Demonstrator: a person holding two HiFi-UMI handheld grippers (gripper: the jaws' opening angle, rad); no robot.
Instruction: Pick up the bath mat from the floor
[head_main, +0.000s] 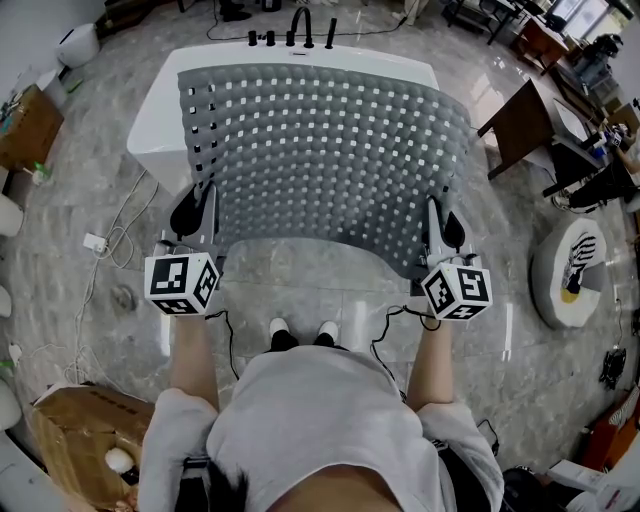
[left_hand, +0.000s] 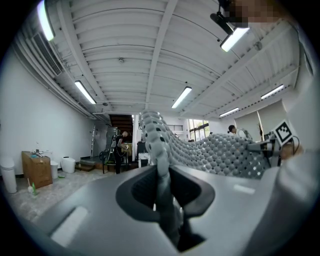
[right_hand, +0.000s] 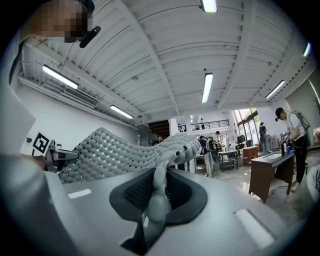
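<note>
The grey bath mat (head_main: 320, 160), dotted with square holes, hangs spread in the air in front of me and covers most of the white bathtub (head_main: 160, 100) below it. My left gripper (head_main: 198, 212) is shut on the mat's near left corner. My right gripper (head_main: 440, 228) is shut on the near right corner. In the left gripper view the mat (left_hand: 215, 150) runs off to the right from the left gripper (left_hand: 161, 192), with its edge pinched between the jaws. In the right gripper view the mat (right_hand: 110, 150) stretches left from the right gripper (right_hand: 156, 195), gripped the same way.
Black taps (head_main: 300, 25) stand at the tub's far rim. A wooden desk (head_main: 520, 125) is at the right and a round white object (head_main: 570, 270) lies on the floor beside it. Cables (head_main: 110, 240) trail at the left. A cardboard box (head_main: 75, 430) sits at the near left.
</note>
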